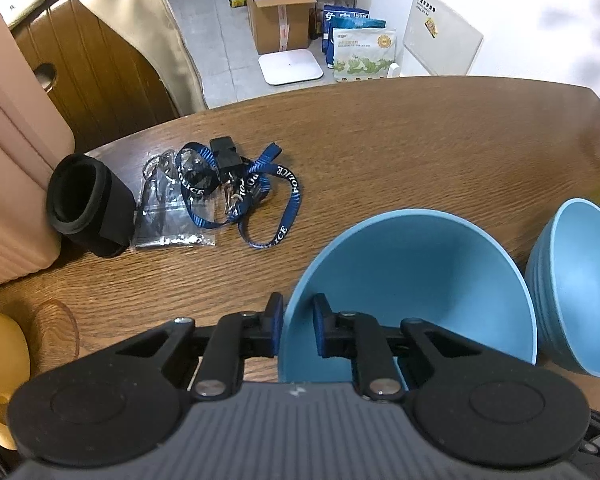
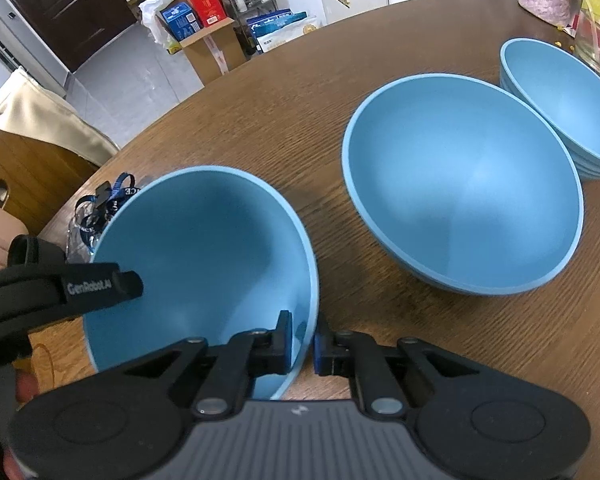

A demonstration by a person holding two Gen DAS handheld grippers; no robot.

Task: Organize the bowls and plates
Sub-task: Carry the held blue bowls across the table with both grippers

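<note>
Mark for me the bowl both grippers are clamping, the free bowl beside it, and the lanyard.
clamped bowl [image 2: 204,248]: right wrist view, inside wall.
free bowl [image 2: 464,184]: right wrist view, inner bottom.
lanyard [image 1: 288,200]: left wrist view, blue strap with lettering.

Both my cameras ride just behind their fingers, tilted steeply down at the table [image 1: 380,152] from close range. My left view faces the near bowl [image 1: 412,276] from its left rim, my right from the opposite rim [image 2: 204,252]. Both also catch the lanyard [image 1: 260,196] and the cardboard box [image 1: 278,24] on the floor.
</note>
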